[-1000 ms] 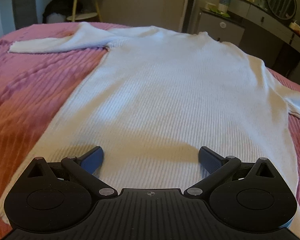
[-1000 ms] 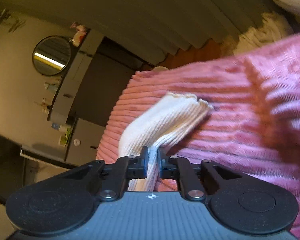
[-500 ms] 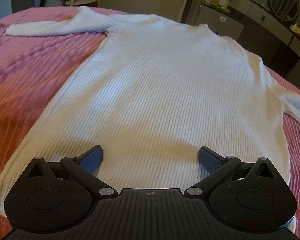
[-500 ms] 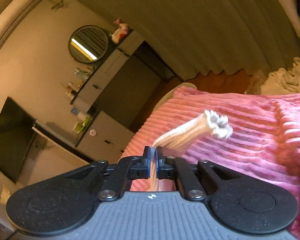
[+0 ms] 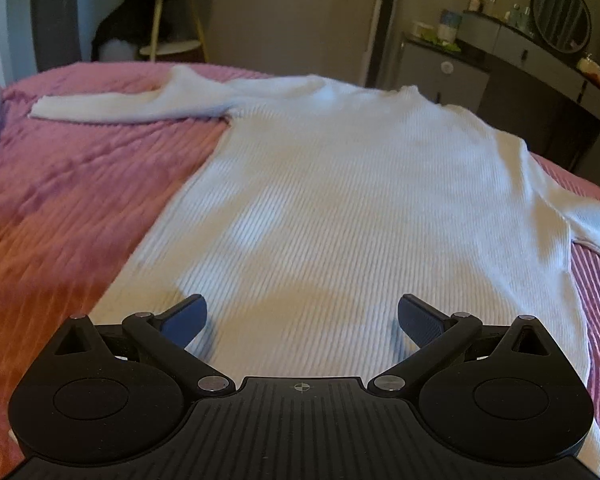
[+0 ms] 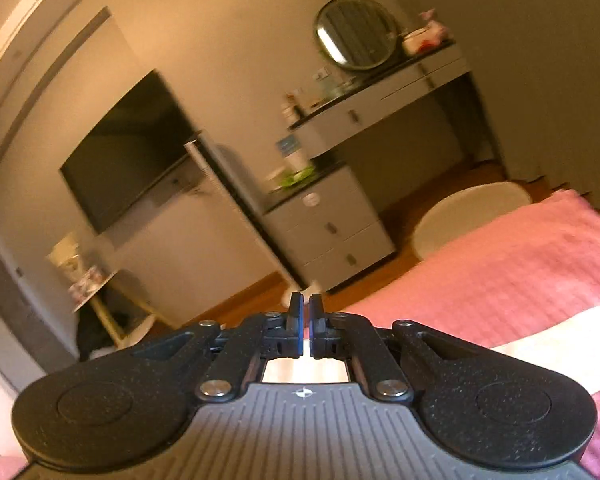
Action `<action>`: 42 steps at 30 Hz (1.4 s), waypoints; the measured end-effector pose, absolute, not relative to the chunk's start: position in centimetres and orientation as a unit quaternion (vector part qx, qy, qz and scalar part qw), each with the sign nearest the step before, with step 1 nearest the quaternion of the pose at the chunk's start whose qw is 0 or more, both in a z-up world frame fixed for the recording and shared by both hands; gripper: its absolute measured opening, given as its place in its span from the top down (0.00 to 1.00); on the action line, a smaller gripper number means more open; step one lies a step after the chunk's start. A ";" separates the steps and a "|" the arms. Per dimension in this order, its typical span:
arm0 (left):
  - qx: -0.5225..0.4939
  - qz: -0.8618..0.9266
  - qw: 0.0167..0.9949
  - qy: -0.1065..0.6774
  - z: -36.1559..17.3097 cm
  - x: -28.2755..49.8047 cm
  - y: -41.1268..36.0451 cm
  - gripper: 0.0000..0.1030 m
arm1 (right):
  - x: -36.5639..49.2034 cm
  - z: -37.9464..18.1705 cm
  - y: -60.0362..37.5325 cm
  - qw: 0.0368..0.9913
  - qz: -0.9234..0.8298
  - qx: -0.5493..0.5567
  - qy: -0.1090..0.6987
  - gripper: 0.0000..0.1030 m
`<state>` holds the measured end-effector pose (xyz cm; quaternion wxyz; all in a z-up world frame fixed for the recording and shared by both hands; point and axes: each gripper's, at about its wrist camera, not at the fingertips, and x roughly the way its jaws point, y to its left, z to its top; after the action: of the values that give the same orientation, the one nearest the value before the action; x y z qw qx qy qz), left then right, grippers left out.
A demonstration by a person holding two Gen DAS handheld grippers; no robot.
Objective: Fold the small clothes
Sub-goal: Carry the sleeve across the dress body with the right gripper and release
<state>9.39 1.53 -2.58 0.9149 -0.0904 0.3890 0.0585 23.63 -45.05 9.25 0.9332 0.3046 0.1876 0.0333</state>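
Observation:
A white ribbed sweater [image 5: 340, 208] lies flat on a pink bedspread [image 5: 68, 208], with one sleeve [image 5: 128, 106] stretched out to the far left. My left gripper [image 5: 302, 316] is open and empty, low over the sweater's near hem. My right gripper [image 6: 306, 326] is shut with a thin strip of the white sleeve showing between the fingers and white cloth below them. More white cloth [image 6: 556, 340] lies on the bed to its right. This gripper is raised and points toward the room.
A grey dresser [image 6: 332, 232] with a round mirror [image 6: 356, 34], a wall television [image 6: 128, 148] and a white round stool [image 6: 468, 216] stand past the bed's edge. A small wooden side table [image 5: 172, 20] stands at the far left.
My right gripper has lifted and swung with the sleeve, from looking along the bed to looking at the room. My left gripper has dipped slightly and stays open over the hem.

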 end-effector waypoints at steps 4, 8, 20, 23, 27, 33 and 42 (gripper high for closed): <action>-0.095 0.054 0.920 0.376 -2.2 9.1 1.8 0.00 | 22.1 6.3 -48.8 0.912 -0.049 0.352 0.204 0.76; -0.085 0.038 0.922 0.375 -2.3 9.4 1.3 0.00 | 17.8 1.4 -55.5 0.864 -0.178 0.411 0.231 0.74; -0.055 0.033 0.926 0.373 -2.7 9.3 -0.3 0.00 | 15.5 -7.8 -63.7 0.732 -0.238 0.606 0.201 0.75; -0.045 0.029 0.929 0.366 -2.7 9.1 -0.7 0.00 | 15.9 -8.3 -64.2 0.733 -0.245 0.601 0.204 0.89; -0.039 0.032 0.932 0.359 -2.5 9.0 -0.8 0.00 | 16.6 -5.1 -63.2 0.792 -0.235 0.526 0.204 0.92; -0.054 0.037 0.929 0.365 -2.2 9.2 -0.1 0.00 | 19.9 4.1 -54.3 0.903 -0.115 0.372 0.180 0.92; -0.093 0.029 0.931 0.351 -0.1 8.8 2.1 0.00 | 24.5 9.0 -34.4 0.932 0.131 0.249 0.228 0.58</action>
<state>8.80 2.13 -0.13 0.9313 -0.0930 0.3511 0.0295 24.46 -34.38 9.02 0.9321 0.2495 0.2278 0.1309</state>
